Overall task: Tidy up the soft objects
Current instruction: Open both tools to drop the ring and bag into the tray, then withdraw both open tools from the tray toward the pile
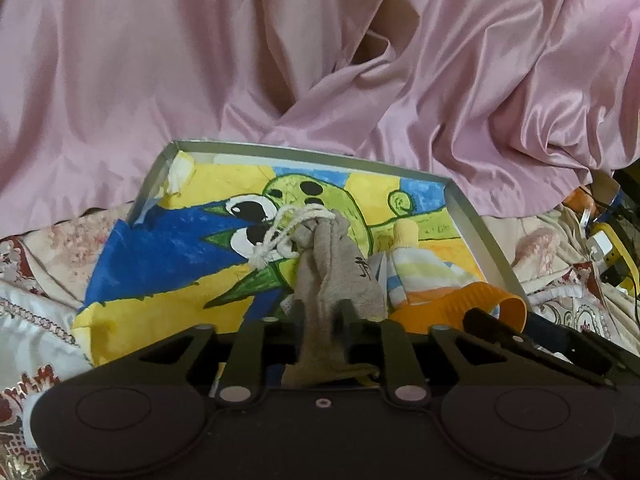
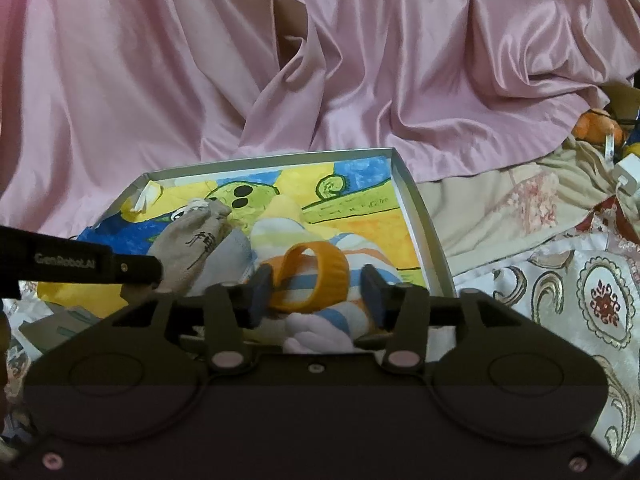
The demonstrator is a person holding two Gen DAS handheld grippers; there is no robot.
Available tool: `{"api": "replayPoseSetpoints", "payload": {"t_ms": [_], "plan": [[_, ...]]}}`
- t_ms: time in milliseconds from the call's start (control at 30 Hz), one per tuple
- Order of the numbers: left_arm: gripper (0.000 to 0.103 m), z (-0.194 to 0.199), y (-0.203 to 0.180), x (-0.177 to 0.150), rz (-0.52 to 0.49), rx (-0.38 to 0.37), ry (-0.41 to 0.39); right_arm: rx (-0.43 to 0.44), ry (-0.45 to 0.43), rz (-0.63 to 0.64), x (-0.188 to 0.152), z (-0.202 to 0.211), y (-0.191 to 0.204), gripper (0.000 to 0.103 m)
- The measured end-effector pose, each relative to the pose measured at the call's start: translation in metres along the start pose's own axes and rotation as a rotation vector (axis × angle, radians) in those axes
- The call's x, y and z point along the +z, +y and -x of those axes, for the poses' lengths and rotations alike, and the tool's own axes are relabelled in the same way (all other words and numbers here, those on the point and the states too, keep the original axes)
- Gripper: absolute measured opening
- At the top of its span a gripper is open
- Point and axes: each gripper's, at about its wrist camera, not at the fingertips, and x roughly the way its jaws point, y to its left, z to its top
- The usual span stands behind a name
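Observation:
A shallow grey tray (image 1: pixel 476 224) lined with a yellow, blue and green cartoon drawing lies on the bed. My left gripper (image 1: pixel 322 314) is shut on a beige drawstring pouch (image 1: pixel 336 264) inside the tray; its white cord (image 1: pixel 280 236) trails left. The pouch also shows in the right wrist view (image 2: pixel 192 240). My right gripper (image 2: pixel 316 290) is open, its jaws either side of an orange band (image 2: pixel 316 276) that rests on a striped soft toy (image 2: pixel 344 312). The band (image 1: pixel 452 304) and toy (image 1: pixel 424 268) sit at the tray's right in the left wrist view.
A pink satin sheet (image 2: pixel 320 60) hangs behind the tray (image 2: pixel 424 216). Patterned bedding (image 2: pixel 560 280) surrounds it. Cables, a white charger and orange items (image 1: pixel 600 240) lie at the far right. The left gripper's arm (image 2: pixel 80 266) crosses the right wrist view's left side.

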Motion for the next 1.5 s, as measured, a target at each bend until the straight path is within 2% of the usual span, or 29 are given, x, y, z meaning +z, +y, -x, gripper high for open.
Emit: {"api": "replayPoseSetpoints", "payload": {"t_ms": [67, 167, 233, 367, 600, 767, 1133, 1500], "plan": [[0.041, 0.007, 0.003, -0.001, 0.011, 0.008, -0.02, 0.006, -0.007, -0.002, 0.001, 0.004, 0.0, 0.055], [0.055, 0.02, 0.008, -0.003, 0.029, 0.004, -0.057, 0.006, -0.018, 0.002, 0.004, 0.012, 0.001, 0.062], [0.061, 0.03, 0.009, -0.005, 0.021, 0.005, -0.08, 0.002, -0.029, 0.007, 0.006, 0.019, 0.002, 0.066], [0.071, 0.052, 0.004, -0.012, -0.04, 0.035, -0.133, 0.001, -0.057, 0.001, 0.01, 0.035, 0.002, 0.085], [0.079, 0.098, 0.0, -0.023, -0.088, 0.069, -0.216, -0.004, -0.116, -0.012, 0.018, 0.076, -0.002, 0.101], [0.087, 0.135, 0.001, -0.031, -0.096, 0.08, -0.27, 0.033, -0.163, -0.016, 0.023, 0.114, 0.002, 0.102], [0.097, 0.212, 0.012, -0.056, -0.064, 0.089, -0.368, 0.048, -0.246, -0.015, 0.017, 0.194, 0.026, 0.103], [0.102, 0.259, 0.041, -0.099, -0.055, 0.123, -0.363, 0.034, -0.271, 0.041, -0.022, 0.26, 0.058, 0.103]]}}
